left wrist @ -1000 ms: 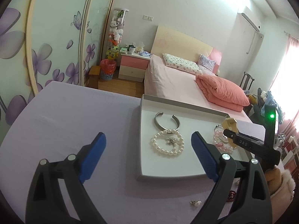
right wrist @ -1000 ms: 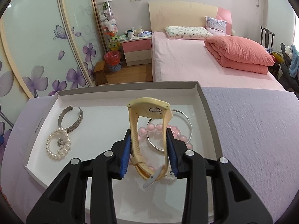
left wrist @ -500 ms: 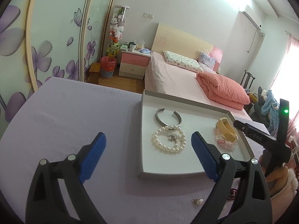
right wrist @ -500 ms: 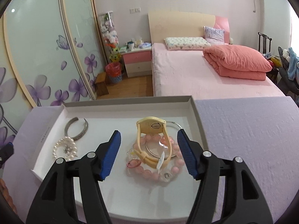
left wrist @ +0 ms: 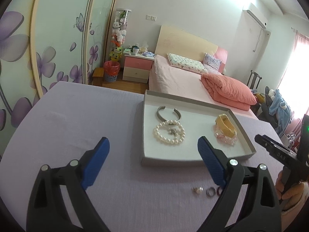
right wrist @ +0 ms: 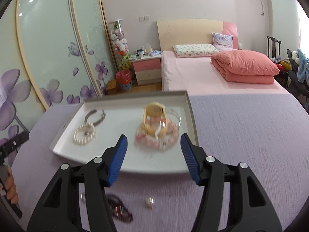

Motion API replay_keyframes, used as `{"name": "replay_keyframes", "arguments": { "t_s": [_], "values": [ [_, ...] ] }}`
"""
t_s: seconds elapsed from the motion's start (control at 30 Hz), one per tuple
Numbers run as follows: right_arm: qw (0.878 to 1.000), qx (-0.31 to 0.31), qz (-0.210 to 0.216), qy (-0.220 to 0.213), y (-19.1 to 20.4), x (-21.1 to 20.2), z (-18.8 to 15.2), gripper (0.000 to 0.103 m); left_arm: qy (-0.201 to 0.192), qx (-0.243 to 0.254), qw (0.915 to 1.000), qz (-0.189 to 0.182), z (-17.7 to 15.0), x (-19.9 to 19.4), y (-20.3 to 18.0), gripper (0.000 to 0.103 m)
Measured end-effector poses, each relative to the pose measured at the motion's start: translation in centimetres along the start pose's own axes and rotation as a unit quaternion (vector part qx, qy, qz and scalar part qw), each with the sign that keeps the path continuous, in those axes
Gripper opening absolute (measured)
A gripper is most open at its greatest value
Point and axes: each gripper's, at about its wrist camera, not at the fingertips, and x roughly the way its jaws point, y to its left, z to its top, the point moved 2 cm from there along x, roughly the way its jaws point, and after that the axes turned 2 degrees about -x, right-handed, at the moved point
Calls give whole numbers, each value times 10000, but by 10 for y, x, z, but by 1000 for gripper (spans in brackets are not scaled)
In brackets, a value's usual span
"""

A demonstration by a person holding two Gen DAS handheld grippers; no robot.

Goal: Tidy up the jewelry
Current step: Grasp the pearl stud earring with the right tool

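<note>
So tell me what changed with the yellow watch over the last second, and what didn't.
The right gripper let go of the yellow strap watch, leaving it on the pink bead bracelet in the white tray, and backed away; its jaws are now closing on nothing. The pearl bracelet, silver cuff and open left gripper stayed put.

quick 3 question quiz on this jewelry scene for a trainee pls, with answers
1. True or false: the yellow watch lies inside the tray.
2. What lies just in front of the silver cuff? A) pearl bracelet B) comb C) key
3. Does the right gripper hold anything?

Key
1. True; it rests on the pink bead bracelet.
2. A, the pearl bracelet.
3. No; its jaws are closing, with nothing between them.
</note>
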Motion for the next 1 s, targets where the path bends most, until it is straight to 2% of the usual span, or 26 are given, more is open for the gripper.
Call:
{"name": "replay_keyframes", "arguments": {
  "t_s": [0.5,0.73,1.0],
  "values": [
    [9959,-173,11,888,4,6,-69,48,313,496,9983,6,-52,-21,-7,91],
    [9944,-245,-110,1022,9,15,-74,44,387,579,9976,6,-62,-21,-6,91],
    [9939,-392,-185,1017,16,21,-69,32,460,618,9970,12,-67,-16,-7,91]
  ]
}}
